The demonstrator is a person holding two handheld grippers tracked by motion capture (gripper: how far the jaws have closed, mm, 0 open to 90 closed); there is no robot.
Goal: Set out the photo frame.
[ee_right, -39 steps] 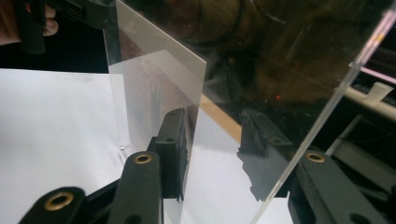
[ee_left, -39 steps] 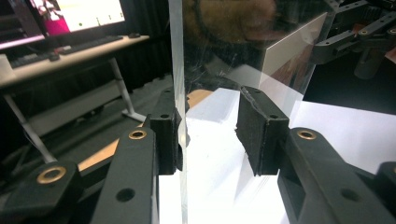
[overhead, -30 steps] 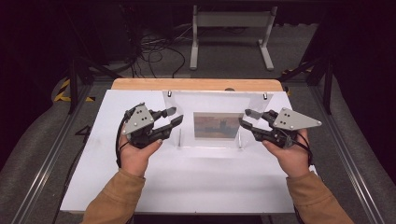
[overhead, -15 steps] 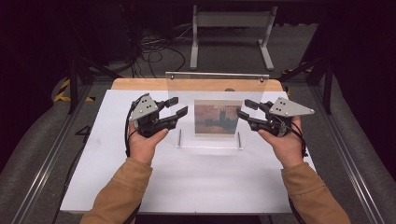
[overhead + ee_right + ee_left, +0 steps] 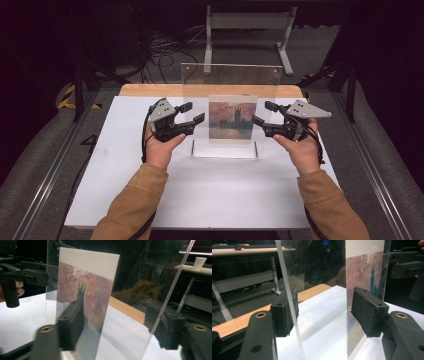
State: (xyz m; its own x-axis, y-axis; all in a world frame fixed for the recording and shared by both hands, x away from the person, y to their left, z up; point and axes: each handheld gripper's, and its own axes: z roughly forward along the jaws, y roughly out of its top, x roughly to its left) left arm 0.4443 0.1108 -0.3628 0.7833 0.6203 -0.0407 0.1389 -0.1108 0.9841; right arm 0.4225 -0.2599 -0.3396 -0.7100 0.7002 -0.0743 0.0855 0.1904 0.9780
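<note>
From above, the clear acrylic frame [image 5: 231,107] stands upright at the table's centre, toward twelve o'clock of the white table [image 5: 200,190], with the painted print [image 5: 232,120] sandwiched in its panes; holding it from both side edges looks like a way to keep it vertical and steady. The left gripper [image 5: 192,114] sits at the frame's nine o'clock edge and the right gripper [image 5: 262,114] at its three o'clock edge, each held up from below by a hand. Along the left gripper view, the jaws straddle the pane's edge: one pad [image 5: 285,312] touches the clear sheet, the other pad [image 5: 368,310] stands just off the print side, so the jaws are partly open, not yet clamped. Along the right gripper view, the jaws again bracket the frame, one pad [image 5: 72,323] in front of the print and the other [image 5: 163,326] behind the acrylic edge; a gap seems to remain, though blur leaves contact uncertain.
</note>
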